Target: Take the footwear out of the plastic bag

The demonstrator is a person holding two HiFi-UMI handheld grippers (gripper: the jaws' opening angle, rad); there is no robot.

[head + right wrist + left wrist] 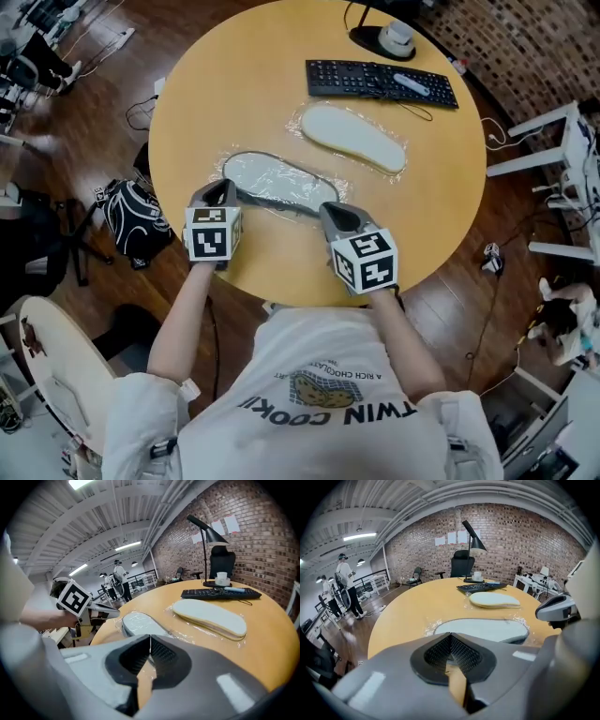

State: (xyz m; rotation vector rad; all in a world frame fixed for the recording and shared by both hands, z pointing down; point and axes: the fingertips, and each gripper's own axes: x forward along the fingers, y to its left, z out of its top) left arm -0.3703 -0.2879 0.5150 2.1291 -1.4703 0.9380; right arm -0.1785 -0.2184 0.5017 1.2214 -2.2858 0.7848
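Both shut, nothing held: left gripper [225,192] sits at the left end of the nearer slipper [272,178], right gripper [335,216] at its right end. Slipper, in its plastic bag [339,186] on the tabletop [234,84], lies long axis left-right; either gripper looks about equally near.

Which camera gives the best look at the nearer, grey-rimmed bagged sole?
The head view: it looks down on the grey-rimmed sole and shows nearly its whole outline in the plastic bag. The left gripper view sees it low and foreshortened, near edge hidden. The right gripper view catches only one end.
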